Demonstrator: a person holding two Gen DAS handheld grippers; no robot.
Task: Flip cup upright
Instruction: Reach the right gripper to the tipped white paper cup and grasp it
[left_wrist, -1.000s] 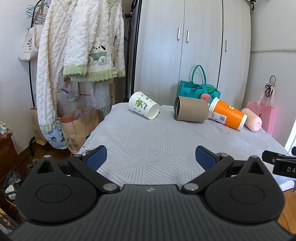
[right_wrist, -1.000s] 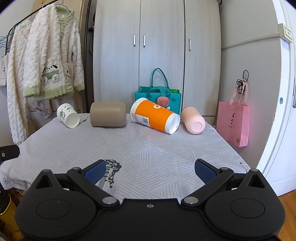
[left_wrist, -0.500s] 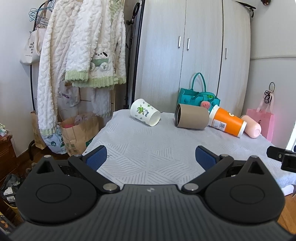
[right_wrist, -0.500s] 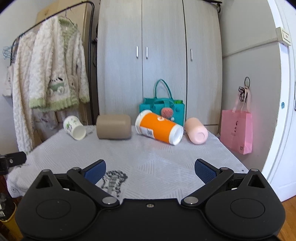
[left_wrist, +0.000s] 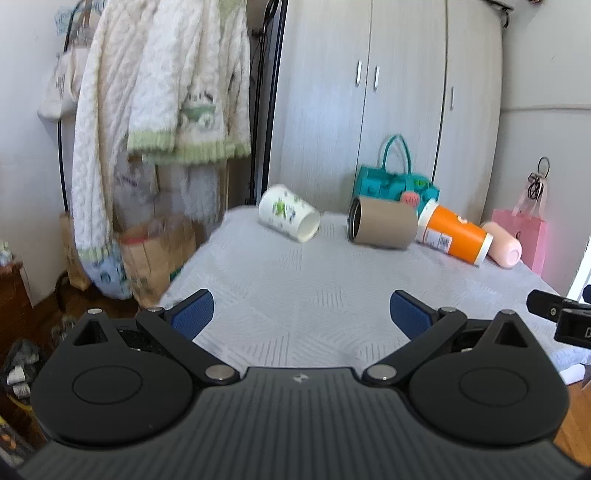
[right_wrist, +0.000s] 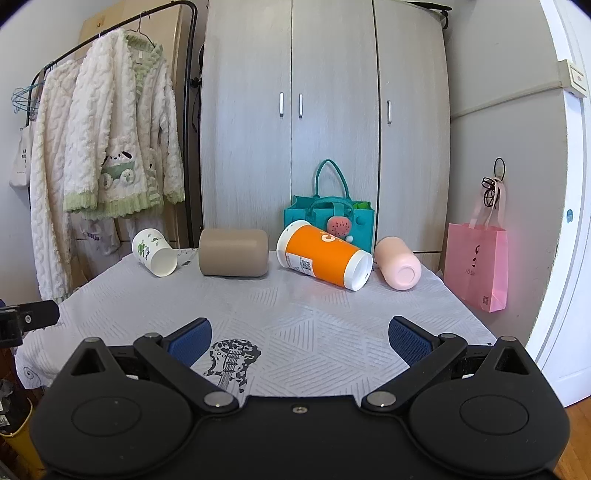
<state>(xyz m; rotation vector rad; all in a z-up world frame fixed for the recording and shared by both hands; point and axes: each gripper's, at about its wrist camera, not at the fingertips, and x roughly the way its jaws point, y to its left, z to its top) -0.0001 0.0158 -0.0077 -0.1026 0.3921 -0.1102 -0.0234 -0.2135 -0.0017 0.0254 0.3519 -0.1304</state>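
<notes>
Several cups lie on their sides along the far edge of the table (right_wrist: 295, 317): a white paper cup with green print (right_wrist: 155, 252) (left_wrist: 289, 218), a tan cup (right_wrist: 233, 252) (left_wrist: 381, 226), an orange cup with white ends (right_wrist: 325, 254) (left_wrist: 455, 235) and a pink cup (right_wrist: 398, 262) (left_wrist: 503, 248). My left gripper (left_wrist: 301, 312) is open and empty over the near left part of the table. My right gripper (right_wrist: 299, 336) is open and empty over the near edge, well short of the cups.
A teal bag (right_wrist: 329, 218) stands behind the cups against a grey wardrobe (right_wrist: 325, 122). White robes (right_wrist: 110, 155) hang on a rack at the left. A pink bag (right_wrist: 476, 266) hangs at the right. A brown paper bag (left_wrist: 155, 258) stands on the floor left of the table.
Both grippers have tilted upward and drawn back a little, so the cups sit lower in each view. Both stay open. The cups have not moved.
</notes>
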